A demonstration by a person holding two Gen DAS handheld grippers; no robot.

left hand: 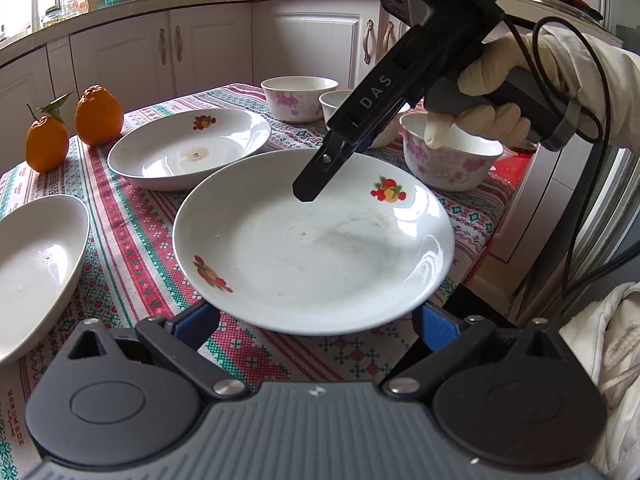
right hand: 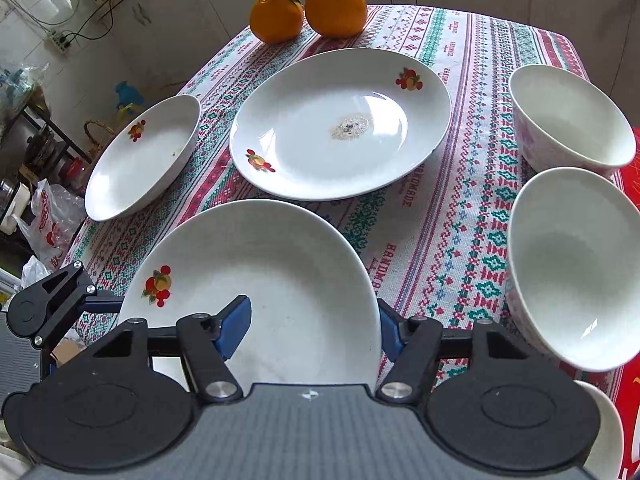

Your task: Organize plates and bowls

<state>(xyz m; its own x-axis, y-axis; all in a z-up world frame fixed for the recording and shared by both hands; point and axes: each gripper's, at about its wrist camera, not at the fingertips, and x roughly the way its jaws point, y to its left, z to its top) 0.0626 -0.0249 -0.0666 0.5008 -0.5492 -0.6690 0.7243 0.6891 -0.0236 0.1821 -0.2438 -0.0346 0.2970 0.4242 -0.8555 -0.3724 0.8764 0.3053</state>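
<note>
1. The right gripper (right hand: 312, 320) stands wide open astride the rim of the nearest plate (right hand: 260, 272). One blue finger (right hand: 236, 328) is over the plate's inside and the other sits just outside its edge. Neither pad can be seen pressing on the china.
2. The left gripper (left hand: 316, 320) is also spread wide. That same plate's near rim lies over the gap between its two blue fingers, whose tips are hidden beneath the rim (so whether they touch the underside cannot be told).
3. In the left wrist view the right gripper comes in from above and from the right, its tip over the far half of the plate. It is held by a gloved hand (left hand: 480, 92).
4. Straight ahead of the right gripper, beyond the near plate, lies a second plate (right hand: 340, 128) with a brownish stain at its centre.
5. Ahead and to its left, a third plate (right hand: 140, 160) sits at the table's edge, apart from the other two.
6. To the right gripper's right stand two bowls, the near bowl (right hand: 576, 268) and, farther off, the far bowl (right hand: 572, 120).
7. The rim of another bowl (right hand: 604, 432) shows close beside the gripper's body on the right.
8. Two oranges (right hand: 312, 8), touching, sit at the far edge of the patterned tablecloth (right hand: 440, 220), well beyond the stained plate.
</note>
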